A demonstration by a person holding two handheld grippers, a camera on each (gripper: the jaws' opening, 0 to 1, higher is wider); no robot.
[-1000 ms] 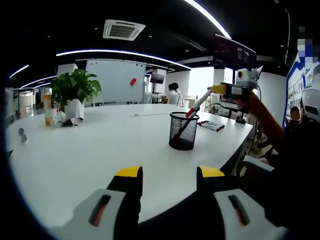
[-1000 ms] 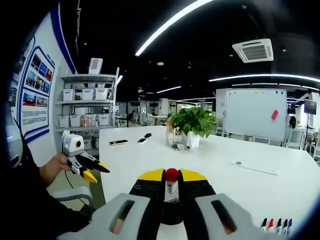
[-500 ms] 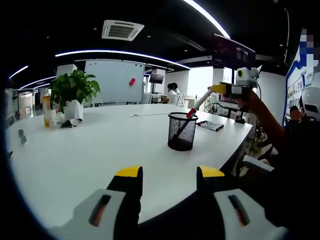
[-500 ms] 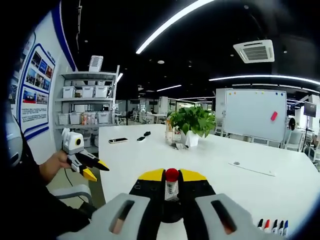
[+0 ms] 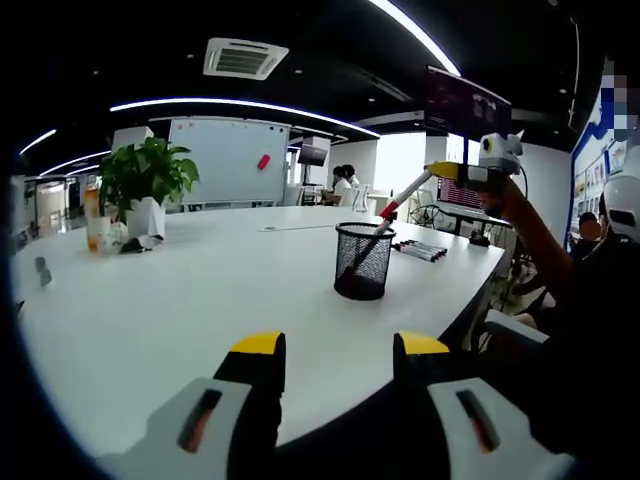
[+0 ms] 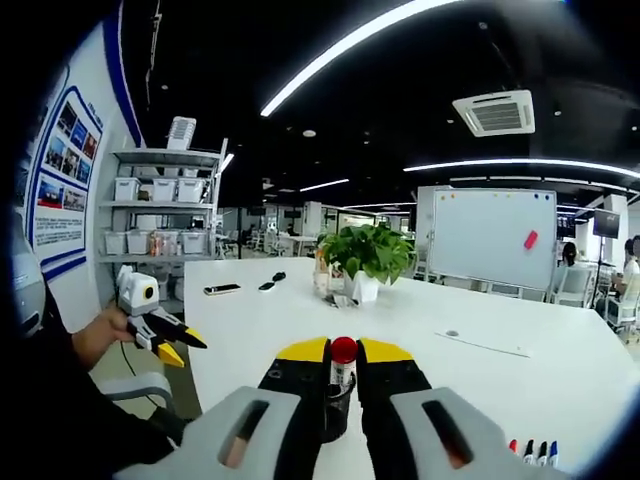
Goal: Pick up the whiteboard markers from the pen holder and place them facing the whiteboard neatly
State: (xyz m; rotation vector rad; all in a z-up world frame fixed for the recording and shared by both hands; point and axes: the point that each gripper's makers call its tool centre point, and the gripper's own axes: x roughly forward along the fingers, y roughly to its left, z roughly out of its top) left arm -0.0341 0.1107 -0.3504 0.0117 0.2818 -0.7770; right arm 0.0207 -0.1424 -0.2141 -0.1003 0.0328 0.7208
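A black mesh pen holder (image 5: 363, 260) stands on the white table (image 5: 180, 300). Above and to its right, my right gripper (image 5: 432, 173) is shut on a red-capped whiteboard marker (image 5: 405, 193), which slants down with its lower end just over the holder's rim. In the right gripper view the marker's red end (image 6: 343, 350) sticks up between the jaws of the right gripper (image 6: 343, 356), with the pen holder (image 6: 335, 408) below. Several markers (image 5: 420, 250) lie in a row on the table (image 6: 530, 450). My left gripper (image 5: 340, 345) is open at the table's near edge, and the left gripper (image 6: 183, 348) is in a hand.
A whiteboard (image 5: 230, 160) stands beyond the table's far side, whiteboard (image 6: 490, 240) bearing a red eraser. A potted plant (image 5: 148, 180) and a bottle sit at the far left. Phones (image 6: 222, 288) lie near the plant (image 6: 365, 255). Shelves (image 6: 160, 215) line the wall. People sit in the background.
My right gripper has risen and moved right, drawing the marker up until its lower end is over the holder's rim. The left gripper has stayed put.
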